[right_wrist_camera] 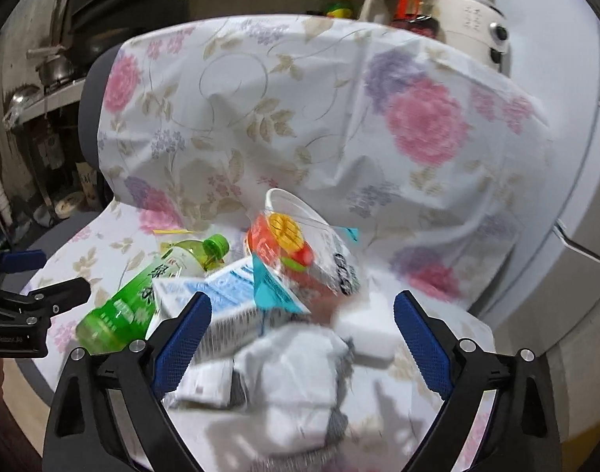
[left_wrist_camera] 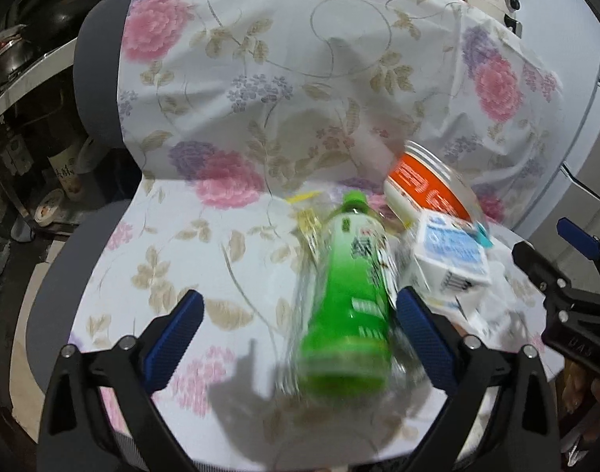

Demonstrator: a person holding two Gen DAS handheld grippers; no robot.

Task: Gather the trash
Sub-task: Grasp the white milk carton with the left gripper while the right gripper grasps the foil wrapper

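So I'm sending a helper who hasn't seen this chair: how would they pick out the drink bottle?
Find the chair draped in a floral sheet; a heap of trash lies on its seat. At the heap's left edge, seen from the front, lies the bottle, on its side beside a blue-and-white carton. It is the only bright green thing there, with a green screw cap.

left gripper (left_wrist_camera: 300, 330) angled down, blue pads (left_wrist_camera: 174, 338) spread wide, gripping nothing. right gripper (right_wrist_camera: 302, 338) likewise angled down and spread wide, just right of the left one, pads (right_wrist_camera: 424, 344) pressing nothing.
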